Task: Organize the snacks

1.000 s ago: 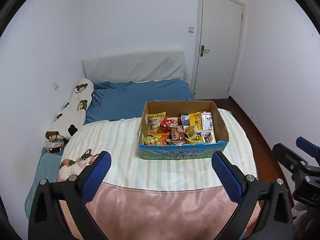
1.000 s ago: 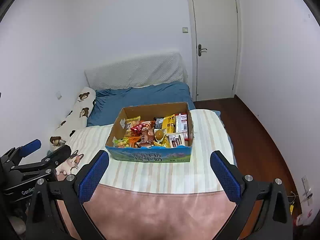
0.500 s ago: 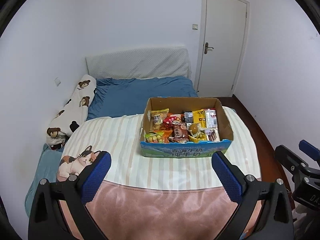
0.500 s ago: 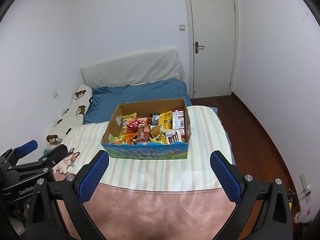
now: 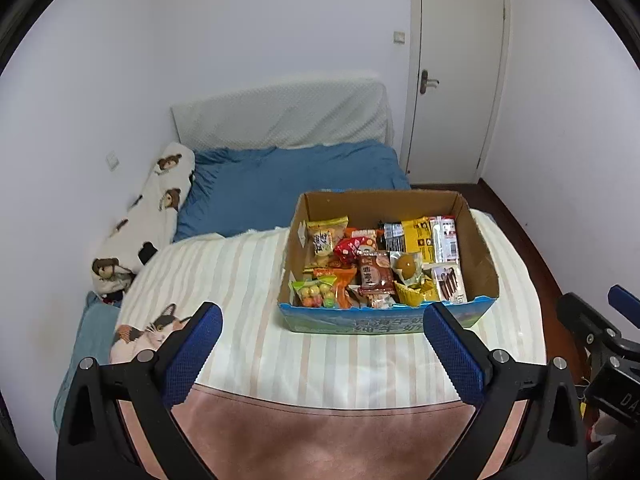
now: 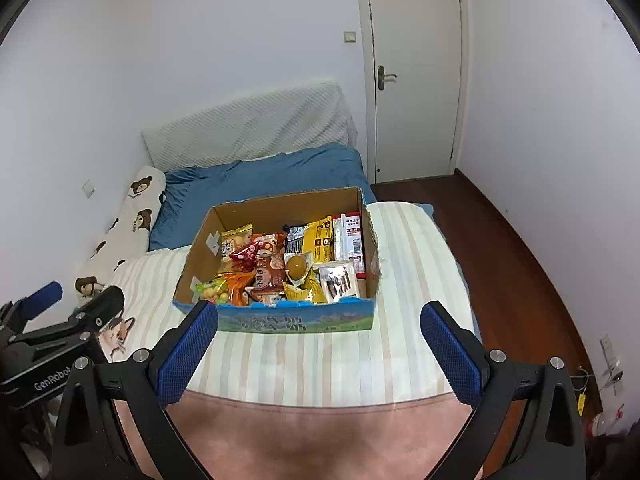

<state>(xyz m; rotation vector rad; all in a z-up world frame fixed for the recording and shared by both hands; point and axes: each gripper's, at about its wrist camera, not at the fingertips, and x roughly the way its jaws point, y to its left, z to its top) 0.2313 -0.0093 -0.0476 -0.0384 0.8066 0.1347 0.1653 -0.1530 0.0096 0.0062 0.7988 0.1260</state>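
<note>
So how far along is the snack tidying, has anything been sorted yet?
Nothing looks sorted yet: the snack packets lie jumbled in the cardboard box on the striped blanket. Nothing is in hand; the left tongs and right tongs are open, short of the box. All the sorting is left.

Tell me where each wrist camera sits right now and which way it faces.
Left wrist: behind the open left gripper, above the bed's foot, facing the open cardboard snack box and white door; the right gripper shows at the right edge.
Right wrist: behind the open right gripper, facing the same way; the left gripper shows at the left edge.
Shared: snack box, striped blanket, door.
</note>
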